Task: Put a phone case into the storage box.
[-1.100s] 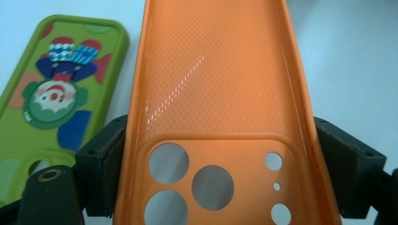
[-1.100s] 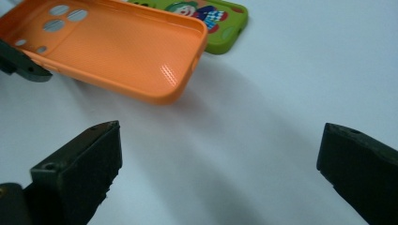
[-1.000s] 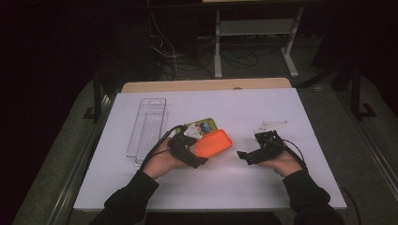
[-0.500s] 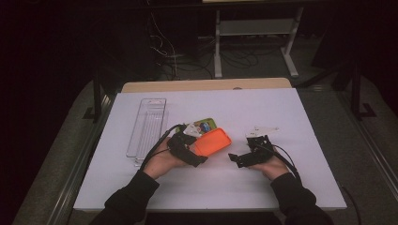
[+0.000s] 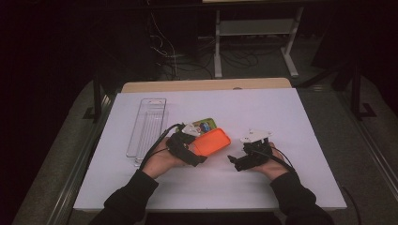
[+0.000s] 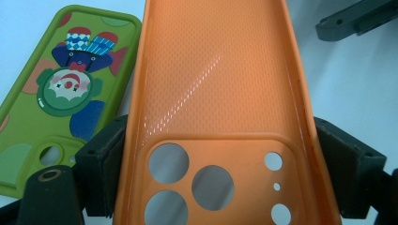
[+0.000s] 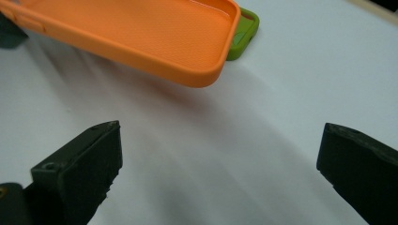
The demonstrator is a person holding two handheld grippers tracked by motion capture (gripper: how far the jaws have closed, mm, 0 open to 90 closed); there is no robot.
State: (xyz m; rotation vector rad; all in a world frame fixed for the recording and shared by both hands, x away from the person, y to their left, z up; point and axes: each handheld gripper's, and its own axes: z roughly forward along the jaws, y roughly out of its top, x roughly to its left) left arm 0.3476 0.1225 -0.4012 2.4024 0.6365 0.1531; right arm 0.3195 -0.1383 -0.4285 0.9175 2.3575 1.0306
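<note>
My left gripper pinches the orange case at its camera end, lifting it over the green case on the table. My right gripper is spread wide, empty, near the orange case's free end.

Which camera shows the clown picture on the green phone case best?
The left gripper view: the green phone case lies close, clown drawing clear. The high view shows it small, partly hidden; the right gripper view shows just a corner behind the orange case.
</note>
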